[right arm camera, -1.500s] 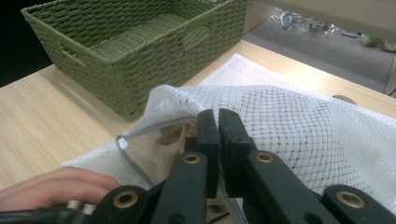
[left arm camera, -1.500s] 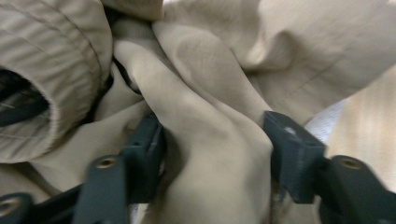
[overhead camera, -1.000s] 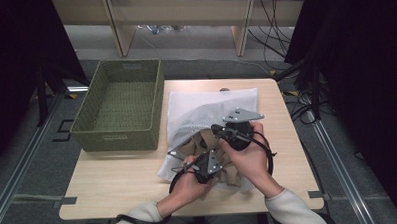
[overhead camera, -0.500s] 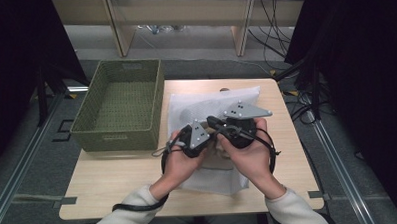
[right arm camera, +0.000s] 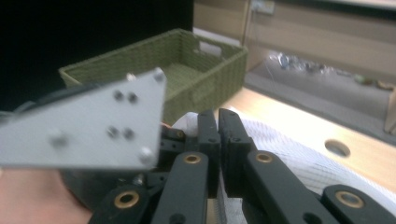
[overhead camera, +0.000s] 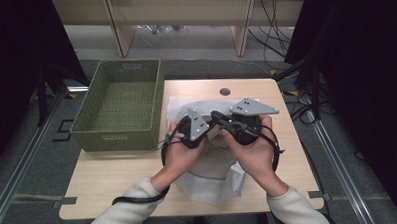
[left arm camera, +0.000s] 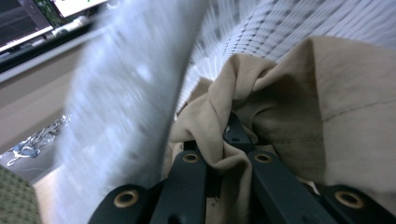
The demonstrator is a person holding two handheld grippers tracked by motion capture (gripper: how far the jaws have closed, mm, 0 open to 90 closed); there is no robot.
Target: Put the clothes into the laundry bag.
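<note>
Left gripper view: my left fingers (left arm camera: 233, 161) are closed tight on a fold of the tan cloth (left arm camera: 299, 116), which bunches up between and just beyond them and spreads off to their right. To the left of these fingers a wall of the white mesh bag (left arm camera: 116, 107) rises, blurred, and more of its netting shows above the cloth.

In the right gripper view my right fingers (right arm camera: 218, 140) are pressed together as well. The white mesh lies against their right side and under them; whether a pinch of it is caught between them I cannot tell. Just left of these fingers sits the grey three-cornered plate of my other gripper, and beyond that the green woven basket (right arm camera: 187, 79) stands on the bench (right arm camera: 289, 126), well apart from my fingertips.

From the high view both sets of fingers meet over the middle of the bag (overhead camera: 209, 181). The left gripper (overhead camera: 192, 132) and the right gripper (overhead camera: 237, 125) sit close beside each other, lifted off the bench, with the bag hanging and bunching beneath my hands and running out toward me and away from me. The basket lies off to the left of my left fingers, its near wall just beside the bag's edge.
</note>
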